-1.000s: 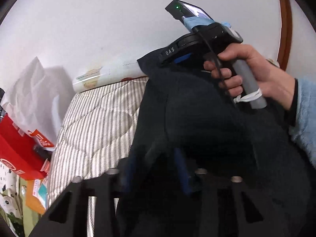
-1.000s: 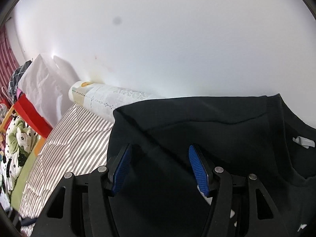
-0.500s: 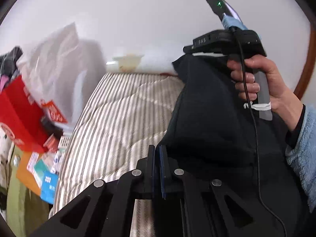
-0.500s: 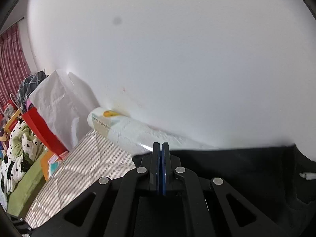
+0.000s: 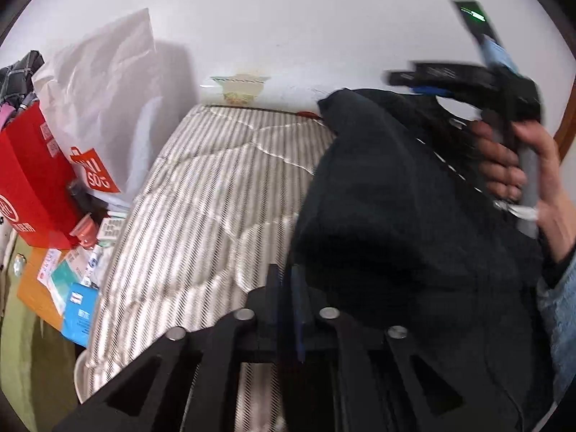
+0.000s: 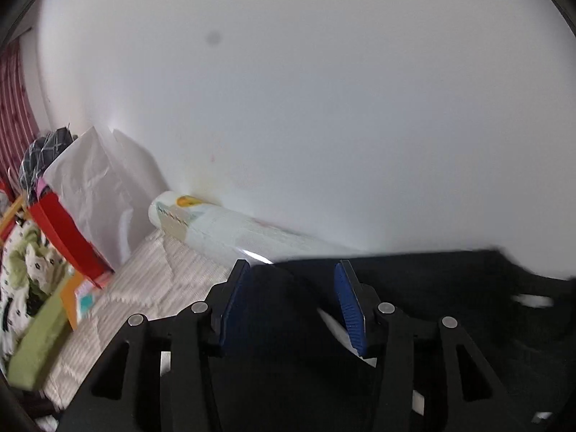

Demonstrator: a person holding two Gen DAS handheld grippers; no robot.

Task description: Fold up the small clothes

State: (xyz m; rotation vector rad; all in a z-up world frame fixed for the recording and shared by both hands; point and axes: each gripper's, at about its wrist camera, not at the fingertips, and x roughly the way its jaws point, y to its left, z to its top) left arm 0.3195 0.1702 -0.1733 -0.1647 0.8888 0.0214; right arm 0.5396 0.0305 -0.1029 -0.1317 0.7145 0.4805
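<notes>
A black garment (image 5: 414, 216) hangs in folds over the striped quilt (image 5: 216, 198), its top edge up at my right gripper (image 5: 406, 79), which a hand (image 5: 518, 172) holds. In the right wrist view my right gripper (image 6: 291, 298) has its blue pads (image 6: 349, 309) well apart and opening, the black garment (image 6: 450, 324) lying between and below them without being pressed. My left gripper (image 5: 284, 288) sits at the garment's lower left edge. Its jaws stand a narrow slit apart and are opening, with dark cloth at the slit.
A red box (image 5: 32, 180) and a white bag (image 5: 108, 90) stand left of the quilt, with packets and papers (image 5: 72, 288) below them. A rolled white pack (image 6: 216, 226) lies along the wall. A brown wooden frame (image 5: 565, 126) runs at the far right.
Both grippers went from open to fully shut at the garment, then parted again, the right one wide and the left one a slit. The left view swung left; the right gripper rose.
</notes>
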